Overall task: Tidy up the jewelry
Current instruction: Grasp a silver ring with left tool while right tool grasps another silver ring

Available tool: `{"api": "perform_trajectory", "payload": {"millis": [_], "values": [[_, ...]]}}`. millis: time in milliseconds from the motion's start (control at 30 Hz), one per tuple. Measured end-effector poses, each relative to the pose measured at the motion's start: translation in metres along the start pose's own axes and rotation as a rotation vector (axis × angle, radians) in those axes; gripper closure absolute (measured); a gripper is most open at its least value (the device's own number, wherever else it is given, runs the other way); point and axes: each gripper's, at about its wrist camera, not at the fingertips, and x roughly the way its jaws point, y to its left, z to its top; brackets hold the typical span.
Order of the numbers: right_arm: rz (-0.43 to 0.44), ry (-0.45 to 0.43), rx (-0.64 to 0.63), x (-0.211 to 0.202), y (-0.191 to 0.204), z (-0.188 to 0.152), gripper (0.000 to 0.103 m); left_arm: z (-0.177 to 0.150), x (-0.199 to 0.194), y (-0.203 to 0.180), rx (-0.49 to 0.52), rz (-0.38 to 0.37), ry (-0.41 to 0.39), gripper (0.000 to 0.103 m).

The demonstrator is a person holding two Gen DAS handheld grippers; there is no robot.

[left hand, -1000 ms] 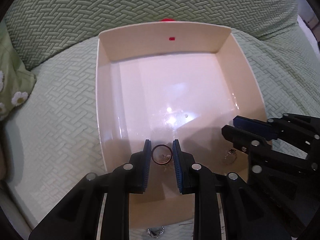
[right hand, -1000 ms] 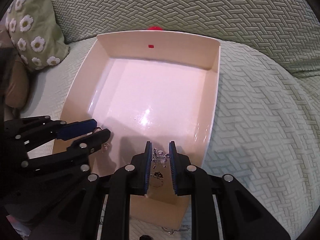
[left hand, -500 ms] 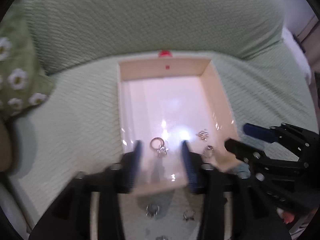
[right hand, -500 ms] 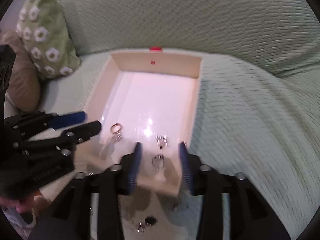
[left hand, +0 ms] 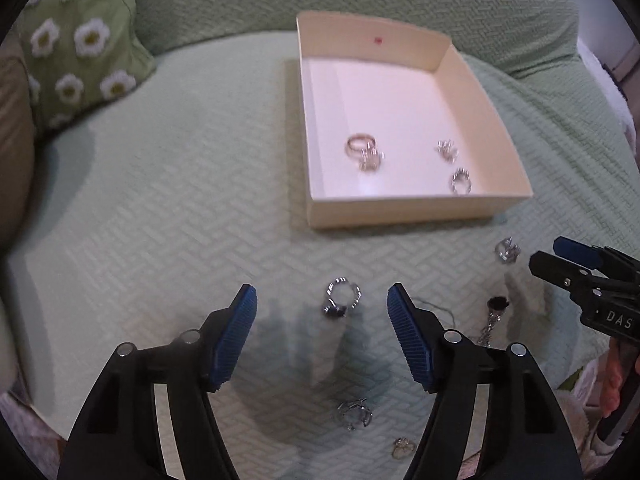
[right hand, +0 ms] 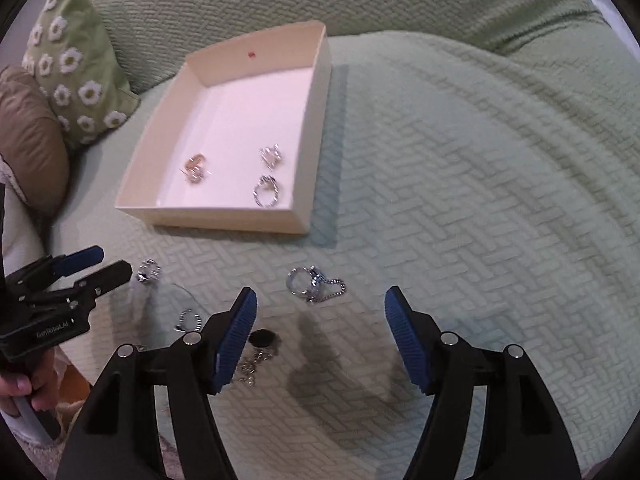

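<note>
Jewelry box (left hand: 416, 210) holds several rings; both tongs hang spread and empty. Left tongs (left hand: 322, 312) should straddle the dark-stoned ring (left hand: 341, 301) on the sofa cushion (left hand: 160, 220), then pinch gently.

green couch (left hand: 160, 208), box (left hand: 416, 212), loose rings (left hand: 341, 300)

Rings (left hand: 341, 298) ahead – box (left hand: 416, 210) wall beyond.
</note>
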Motion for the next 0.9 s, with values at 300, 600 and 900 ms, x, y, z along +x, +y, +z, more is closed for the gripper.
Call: {"api": "perform_trajectory", "payload": {"millis": [300, 600, 900], "values": [[-0.01, 0.004, 0.005, 0.021, 0.005, -0.002, 0.038, -0.005, 0.026, -0.005, -0.017, -0.012, 0.033, 0.054], [-0.093, -0.015, -0.051, 0.025, 0.016, -0.001, 0.08, -0.007, 0.032, -0.012, -0.005, 0.068, 0.014, 0.074], [-0.058, -0.036, -0.044, 0.013, 0.01, -0.006, 0.081, -0.015, 0.022, 0.013, -0.061, 0.021, 0.004, 0.083]]}}
